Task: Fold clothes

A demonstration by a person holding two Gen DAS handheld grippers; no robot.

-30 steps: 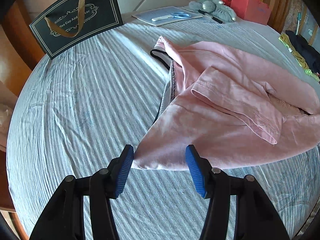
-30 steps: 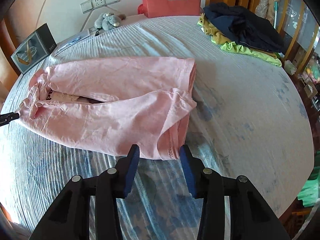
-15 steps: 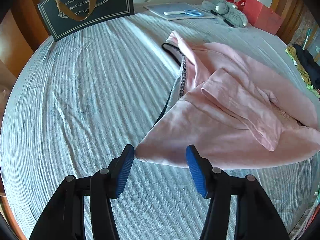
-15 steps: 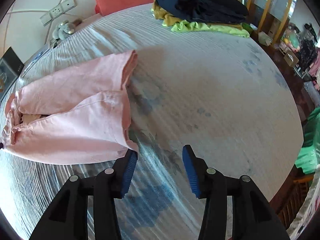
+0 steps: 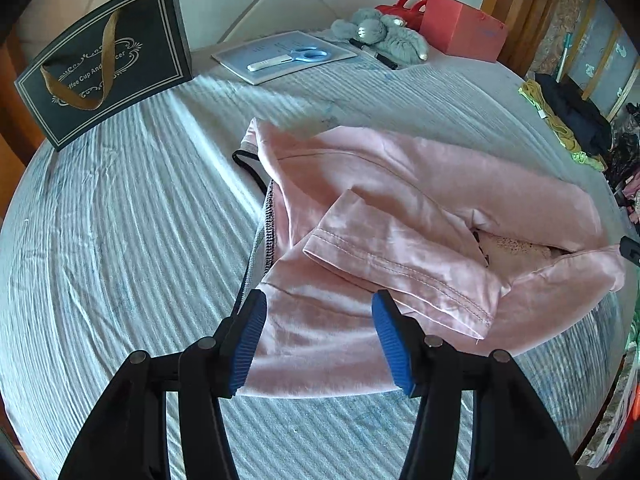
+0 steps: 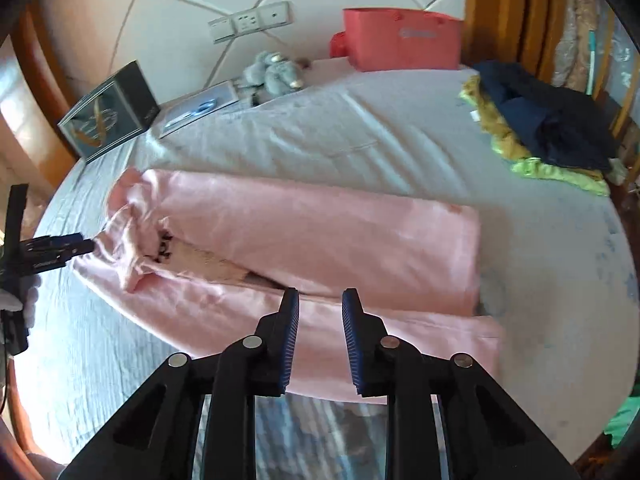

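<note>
A pink garment lies partly folded on the striped bed sheet, with a sleeve laid across its body. My left gripper is open, its blue pads on either side of the garment's near corner. In the right wrist view the pink garment lies lengthwise in two long folds. My right gripper is open with a narrower gap, over the near long edge of the garment, nothing held between the pads. The left gripper shows at the garment's left end in that view.
A dark gift bag stands at the back left. A notebook with scissors, a grey plush toy and a red bag lie by the wall. A pile of dark and green clothes sits at the right.
My left gripper has moved forward over the garment's corner. My right gripper has swung back from the right end of the garment to its near long edge, and its jaws have narrowed.
</note>
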